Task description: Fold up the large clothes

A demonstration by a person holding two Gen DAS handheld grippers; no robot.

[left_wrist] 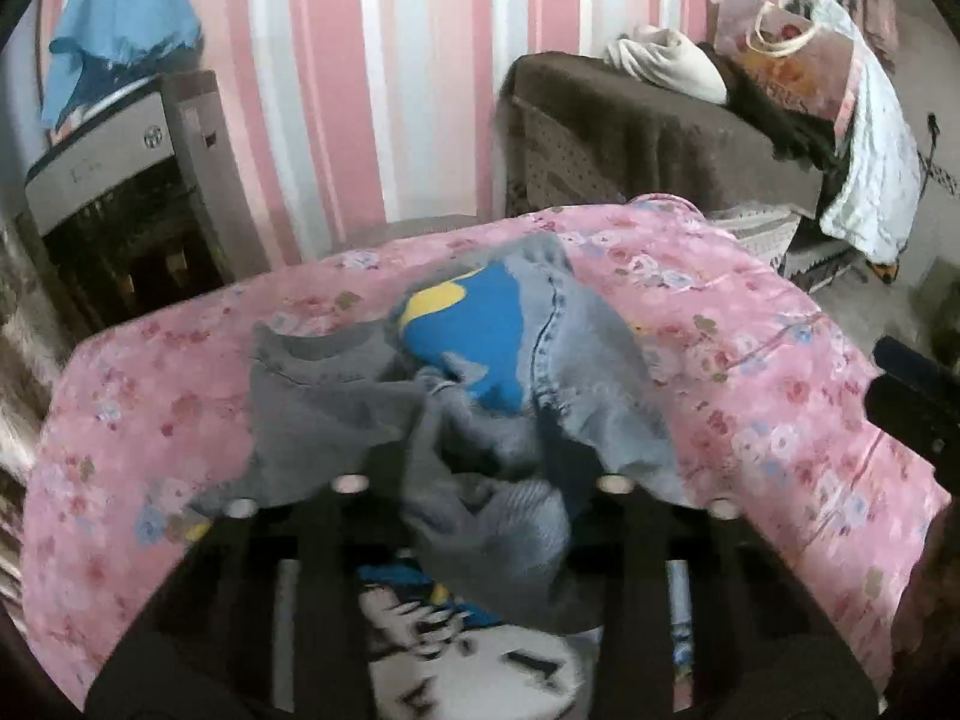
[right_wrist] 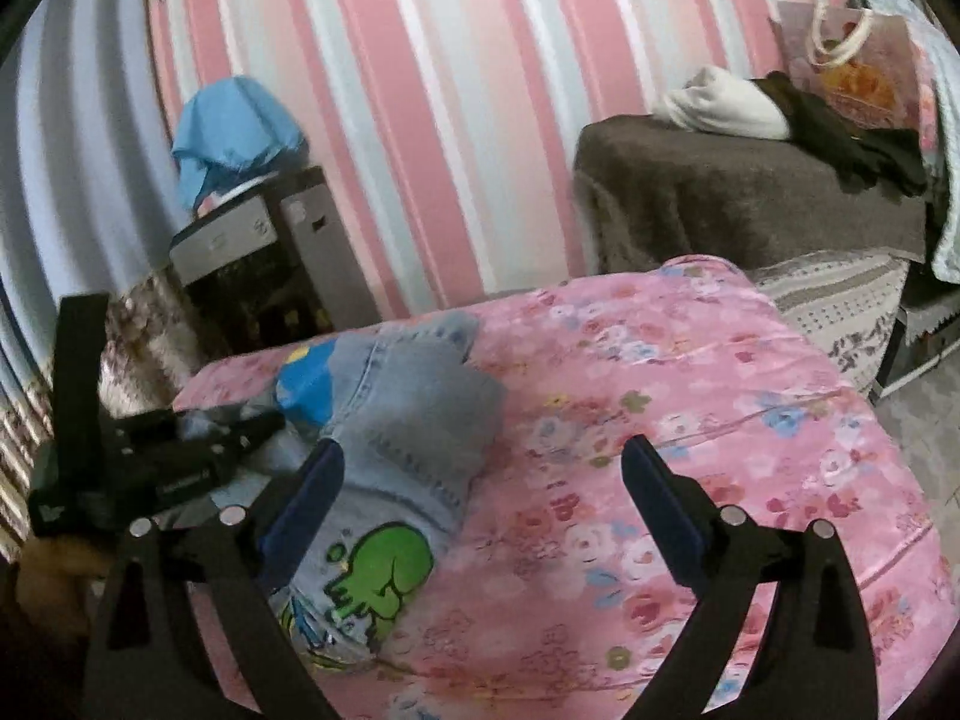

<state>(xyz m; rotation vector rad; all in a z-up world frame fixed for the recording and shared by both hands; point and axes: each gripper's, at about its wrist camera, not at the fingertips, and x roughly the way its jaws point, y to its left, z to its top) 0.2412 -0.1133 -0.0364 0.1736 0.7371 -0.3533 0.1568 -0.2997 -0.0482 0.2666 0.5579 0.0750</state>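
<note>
Left gripper (left_wrist: 480, 480) clamped on a bunch of grey cloth (left_wrist: 480, 516), fingers drawn in around it; no earlier view to compare. Right gripper (right_wrist: 480, 480) spread wide, nothing between its fingers (right_wrist: 657, 495), hovering just over the pink flowered bedcover (right_wrist: 690, 396), its left finger at the edge of the clothes pile. Clothes pile sits on the bedcover: pale denim jeans (right_wrist: 408, 420) with a green cartoon patch (right_wrist: 384, 576), a blue and yellow garment (left_wrist: 474, 324) under them, grey top (left_wrist: 324, 384) beside. Beyond the bedcover a brown-covered couch (left_wrist: 648, 126) with a white bundle (left_wrist: 666, 60) and a bag (left_wrist: 786, 54); striped wall (left_wrist: 360, 60) behind.
</note>
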